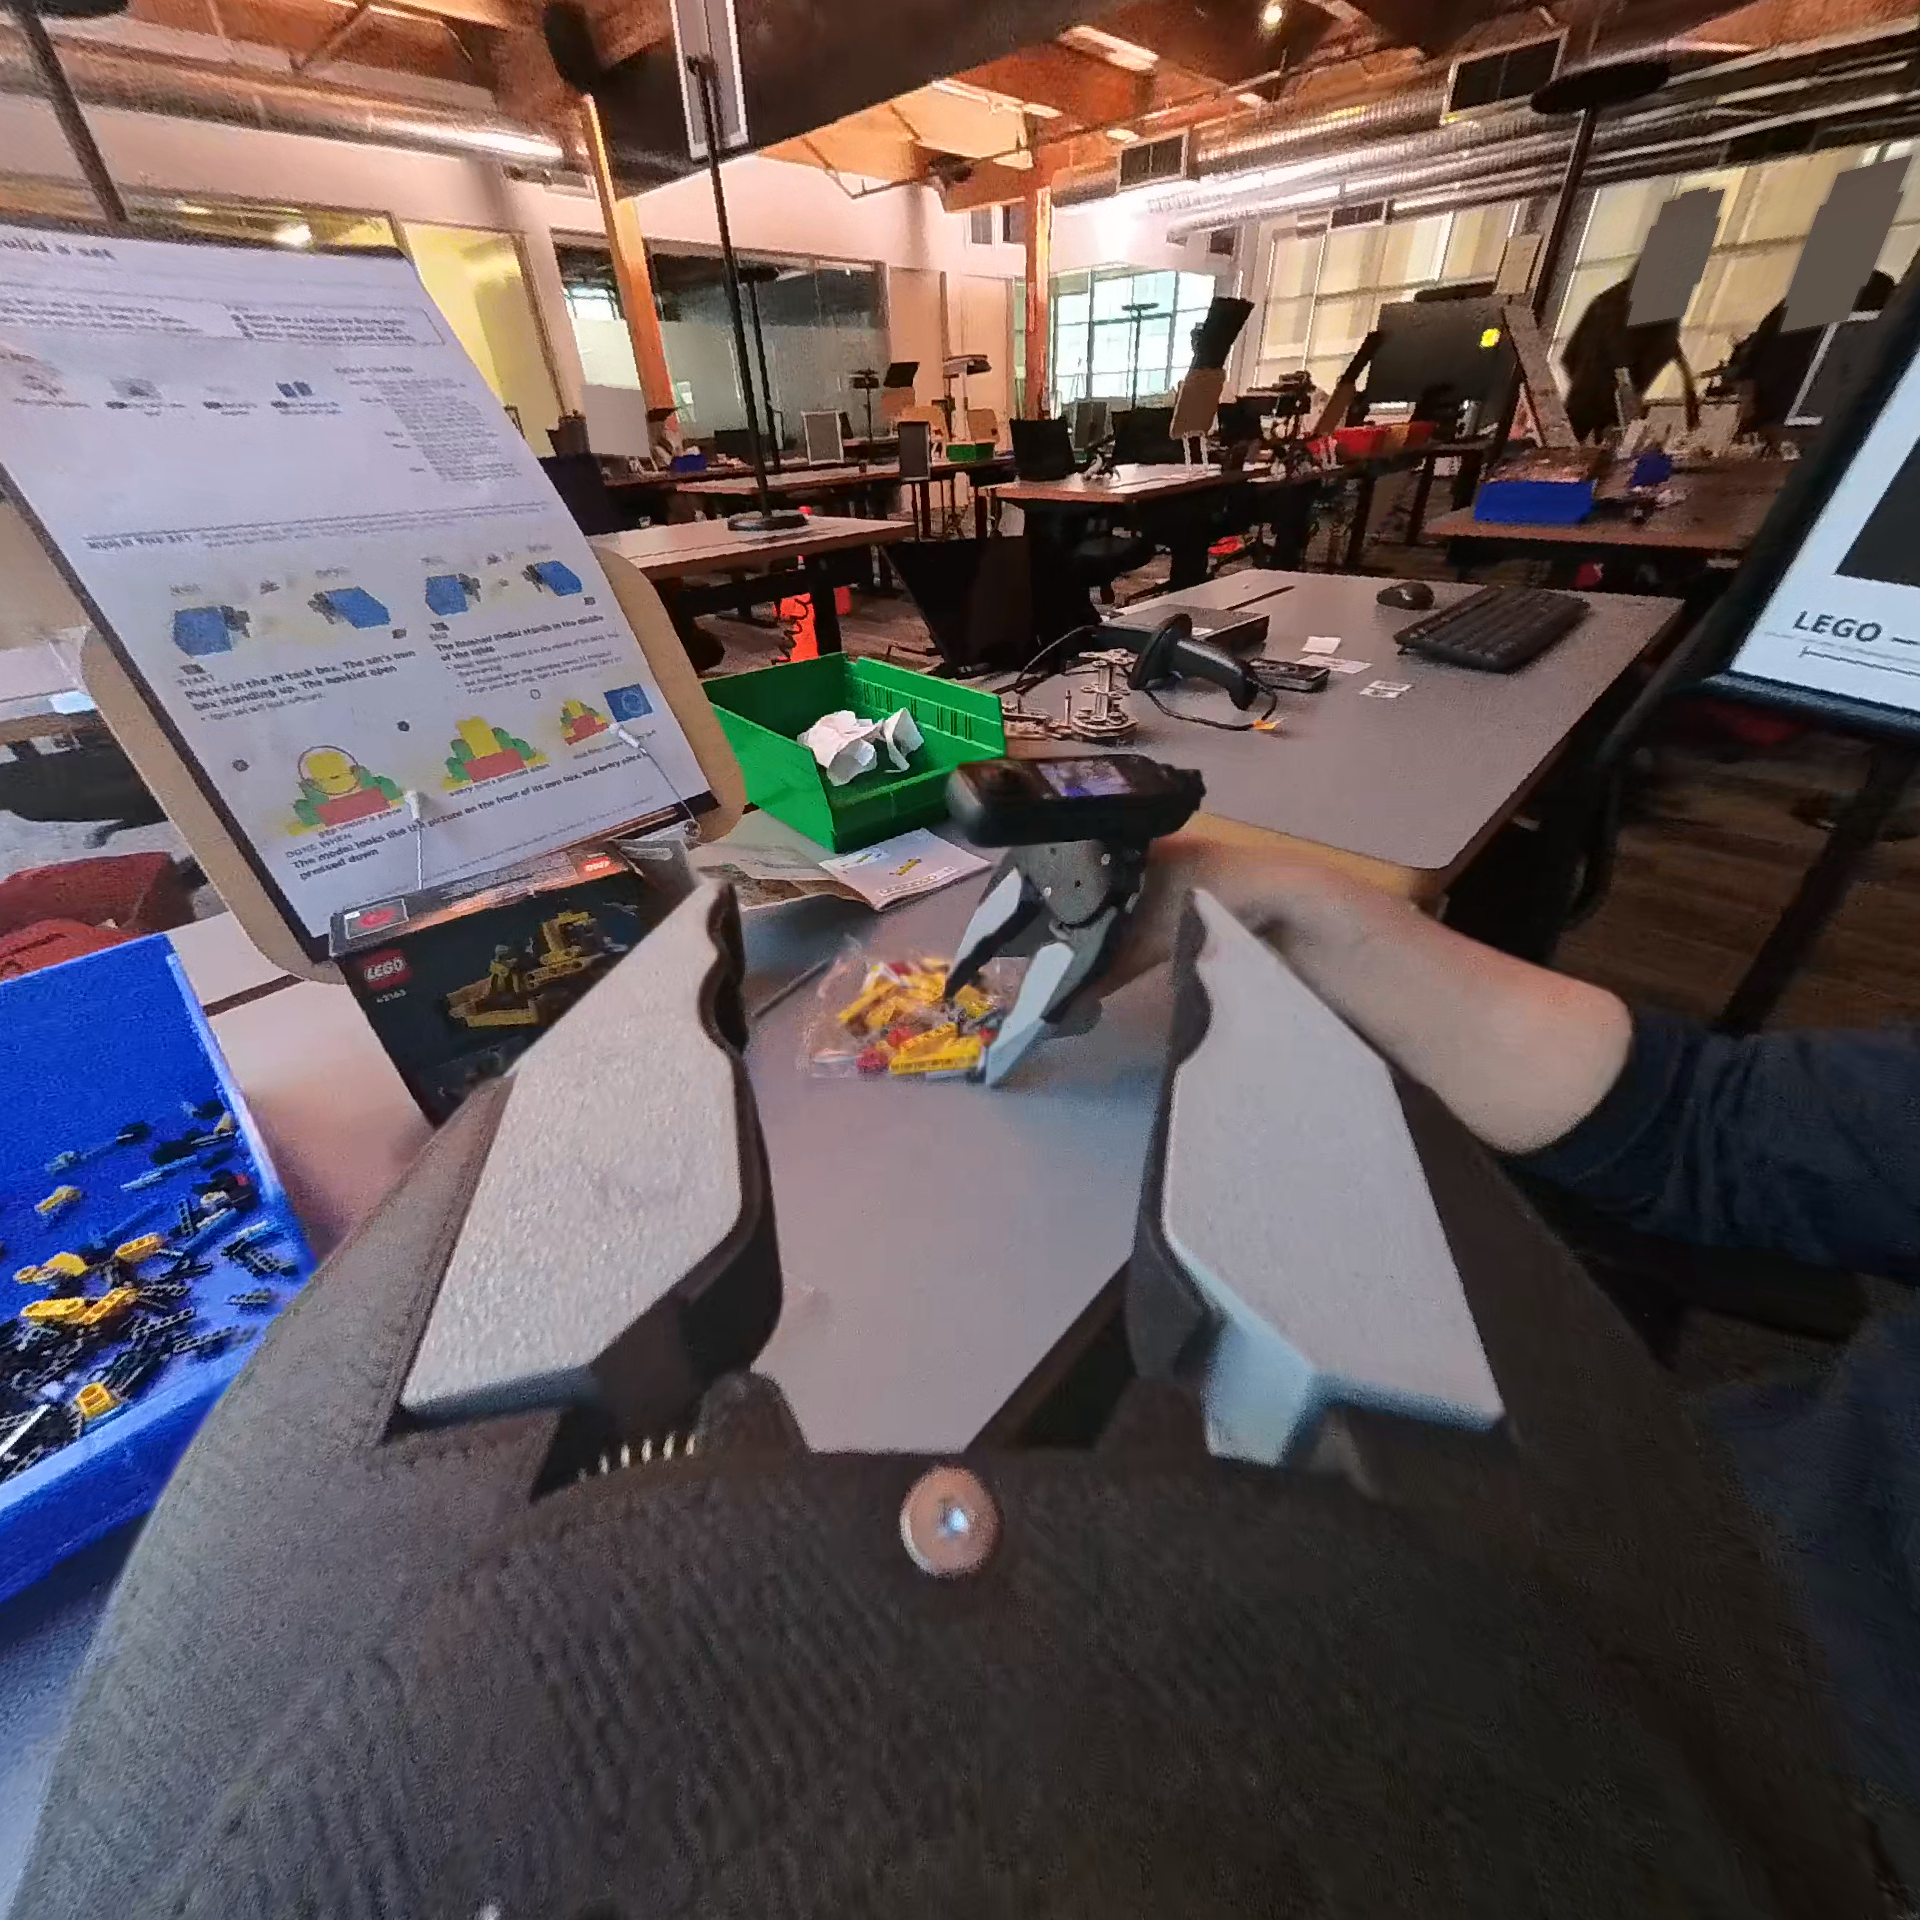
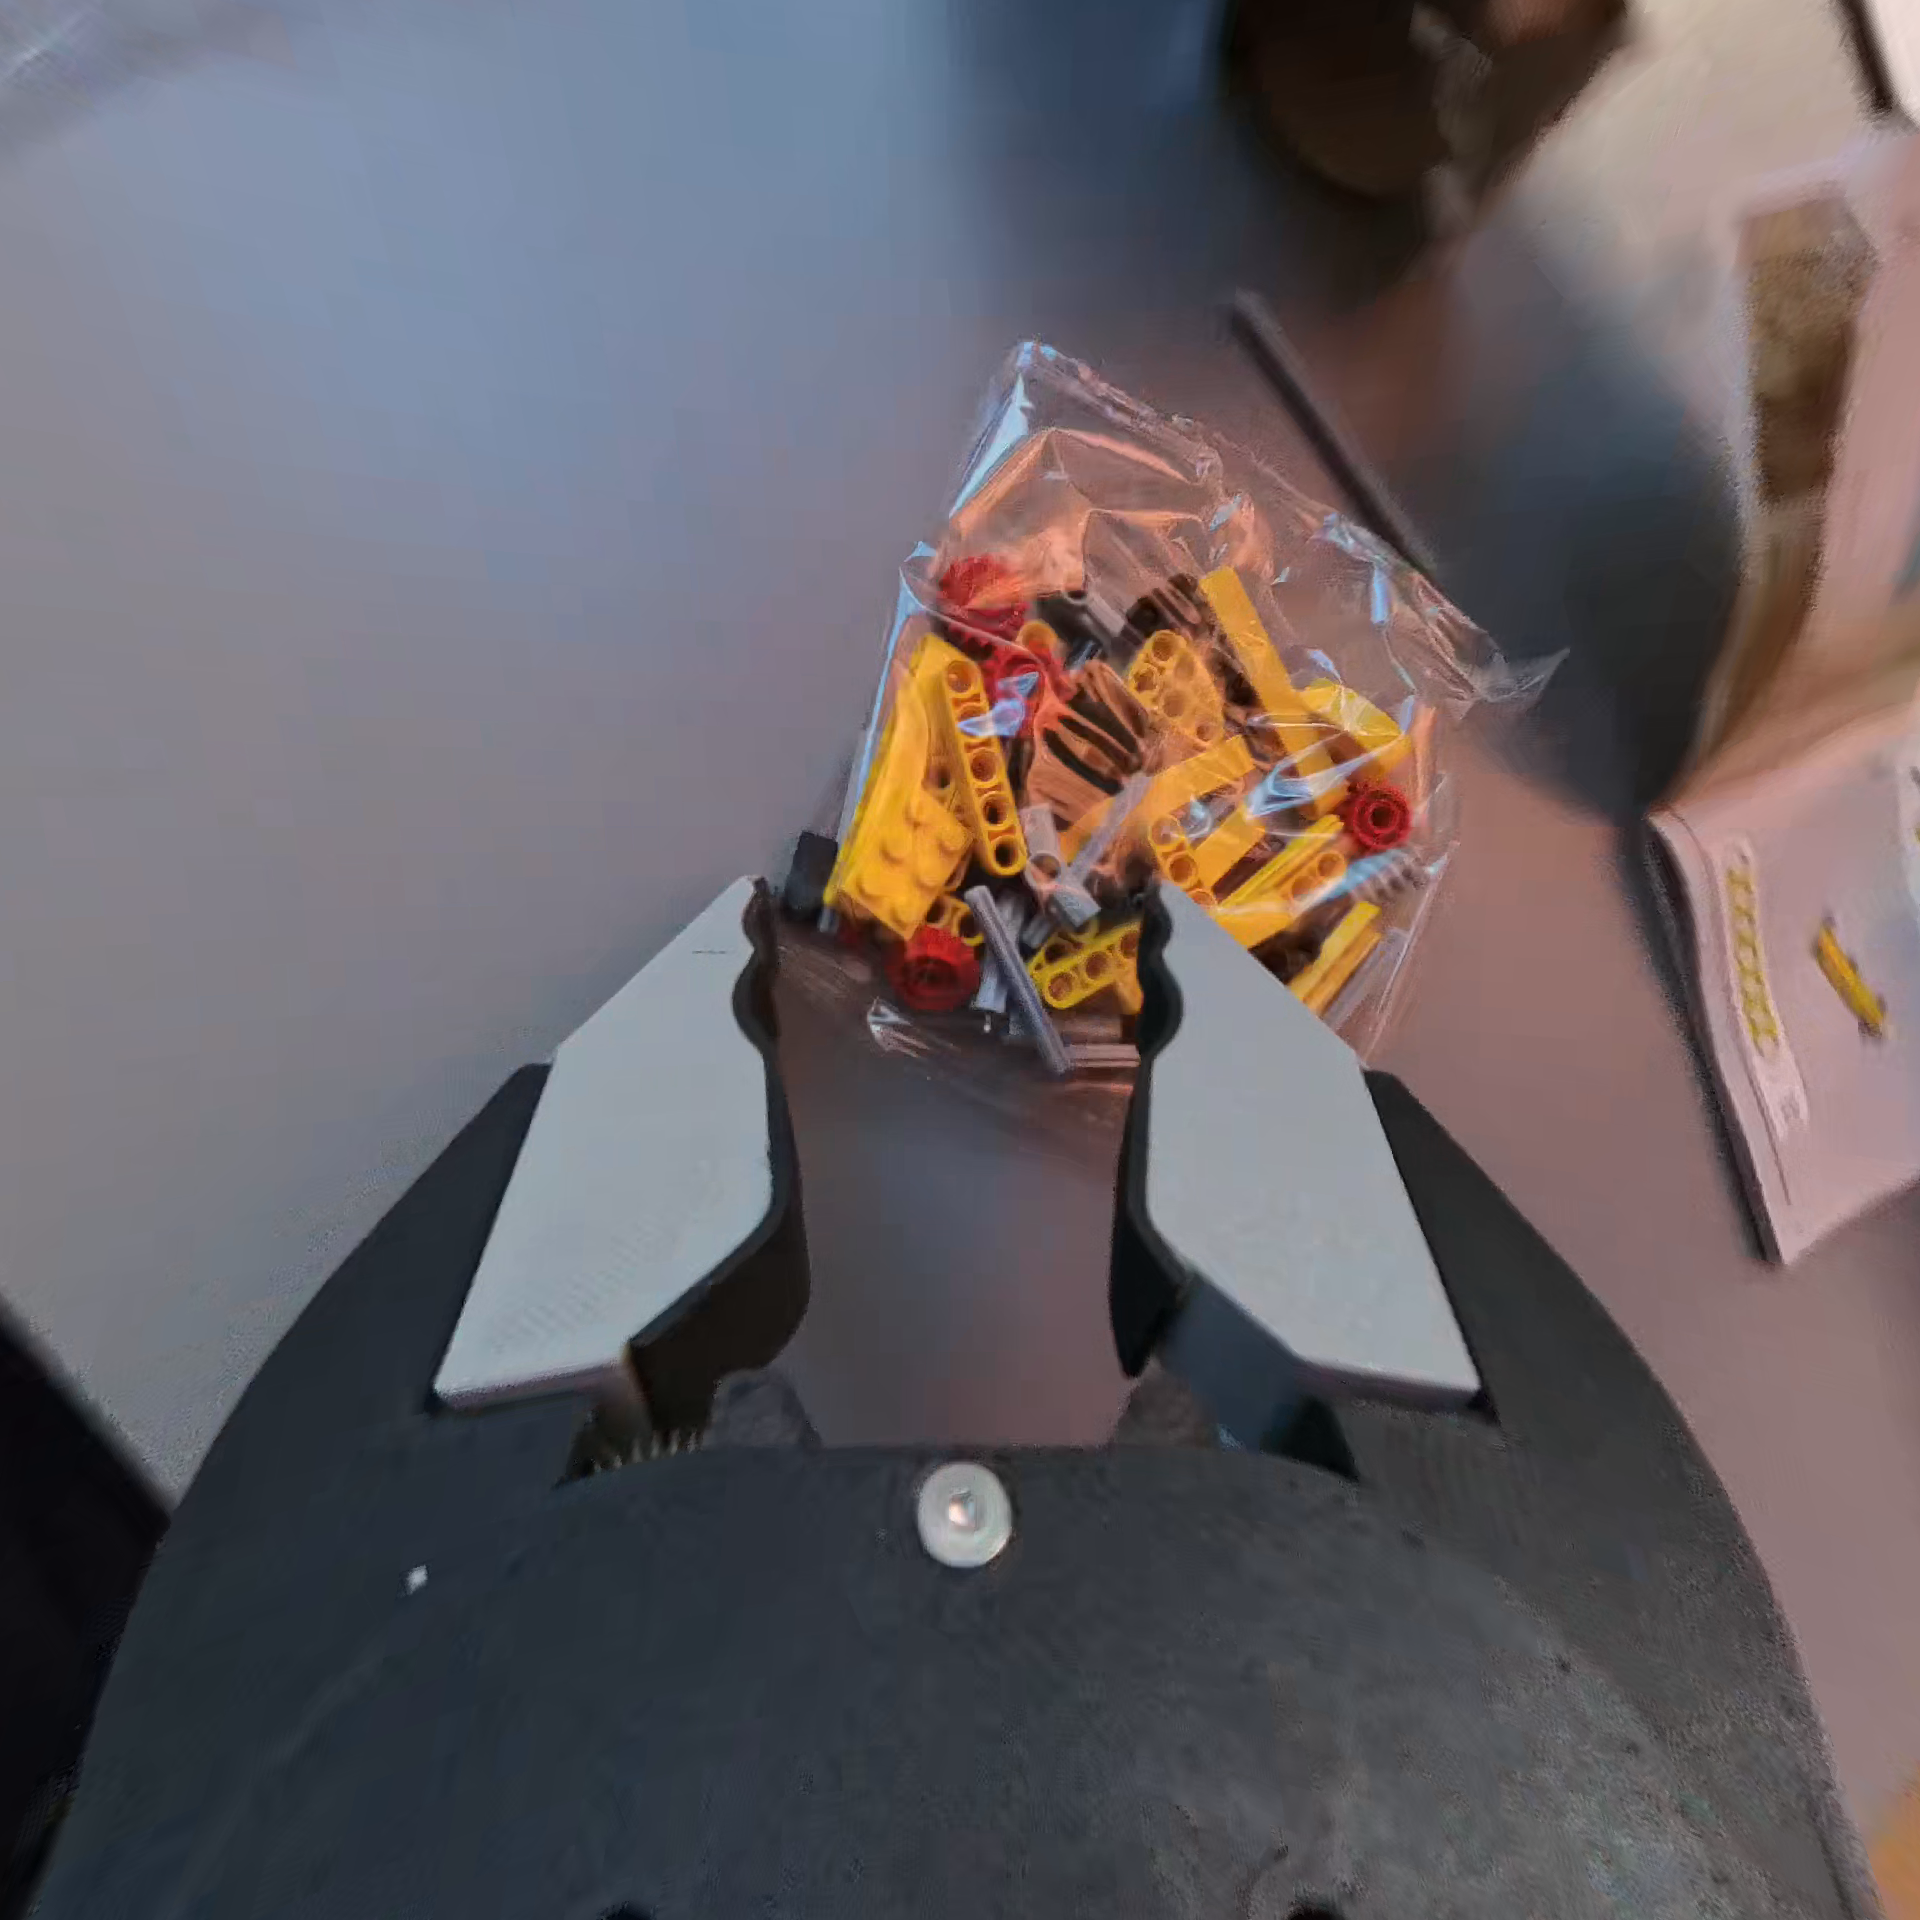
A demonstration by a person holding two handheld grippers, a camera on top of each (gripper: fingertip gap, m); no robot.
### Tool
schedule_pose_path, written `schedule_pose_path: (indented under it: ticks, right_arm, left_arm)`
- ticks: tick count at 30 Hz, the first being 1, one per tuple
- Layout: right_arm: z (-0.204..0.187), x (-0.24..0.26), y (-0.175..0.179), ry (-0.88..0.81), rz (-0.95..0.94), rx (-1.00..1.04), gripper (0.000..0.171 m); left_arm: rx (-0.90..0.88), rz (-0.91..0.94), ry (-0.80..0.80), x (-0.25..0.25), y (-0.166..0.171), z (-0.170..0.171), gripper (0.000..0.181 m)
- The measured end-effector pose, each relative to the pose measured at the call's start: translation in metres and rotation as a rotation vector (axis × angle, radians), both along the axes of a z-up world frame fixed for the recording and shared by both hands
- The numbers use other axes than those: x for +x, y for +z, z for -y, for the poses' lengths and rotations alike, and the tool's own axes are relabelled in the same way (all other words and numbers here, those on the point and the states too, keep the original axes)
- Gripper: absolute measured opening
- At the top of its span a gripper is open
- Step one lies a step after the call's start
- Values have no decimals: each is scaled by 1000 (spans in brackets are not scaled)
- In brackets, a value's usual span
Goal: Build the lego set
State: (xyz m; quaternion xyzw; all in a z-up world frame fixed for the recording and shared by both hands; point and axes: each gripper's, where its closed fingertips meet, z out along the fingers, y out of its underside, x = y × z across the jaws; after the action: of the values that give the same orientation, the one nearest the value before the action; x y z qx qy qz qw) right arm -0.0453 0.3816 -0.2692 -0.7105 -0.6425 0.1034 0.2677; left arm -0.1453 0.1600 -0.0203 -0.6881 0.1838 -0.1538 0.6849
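A clear plastic bag of yellow, red and grey Lego pieces lies on the grey table. My right gripper is open and points down at the bag, its fingertips at the bag's near edge. The bag and the right gripper also show in the left wrist view, mid-table. My left gripper is open and empty, held above the table and apart from the bag. A blue bin of loose black and yellow pieces sits at the left.
The Lego box stands under a tilted instruction board. A green bin with crumpled paper sits behind, and a booklet lies beside it, also at right in the right wrist view. A person's forearm reaches in from the right. One gripper's finger ends stand about 35 cm off the other's.
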Motion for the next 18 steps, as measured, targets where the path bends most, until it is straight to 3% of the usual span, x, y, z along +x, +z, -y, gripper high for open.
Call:
schedule_pose_path:
  ticks: [4,10,13,15,18]
  right_arm:
    - [36,-4,12,148,-18,-66,69]
    - [6,10,42,8,-167,-62,76]
    - [-25,17,36,-134,-263,-139,75]
    - [-42,16,28,-200,-336,-180,56]
    - [-32,9,9,-167,-334,-334,66]
  left_arm:
    - [-24,-35,-8,6,-9,-5,79]
    - [-26,-48,-7,8,-12,-6,78]
    - [-37,-51,-11,8,-15,-8,77]
    - [-57,-59,-18,9,-20,-9,77]
    - [-68,-83,-20,11,-25,-11,77]
